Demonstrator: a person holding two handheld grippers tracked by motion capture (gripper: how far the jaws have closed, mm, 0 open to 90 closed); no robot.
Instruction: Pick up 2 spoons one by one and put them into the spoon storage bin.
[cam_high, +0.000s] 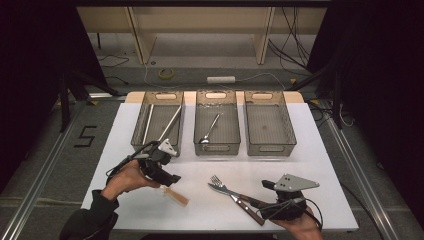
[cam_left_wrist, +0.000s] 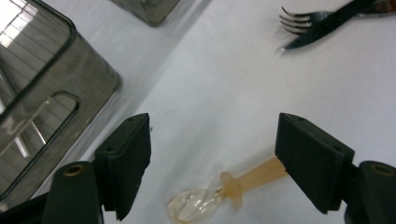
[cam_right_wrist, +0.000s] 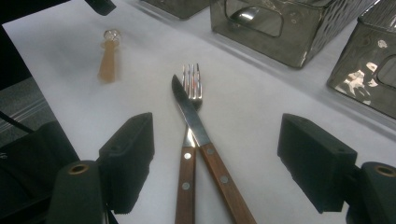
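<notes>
Left gripper (cam_left_wrist: 212, 154) low over spoon (cam_left_wrist: 224, 189)

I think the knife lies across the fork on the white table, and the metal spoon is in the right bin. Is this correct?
Not quite. The knife does lie across the fork on the white table, but the metal spoon is in the middle bin, not the right one. The high view shows this.
</notes>
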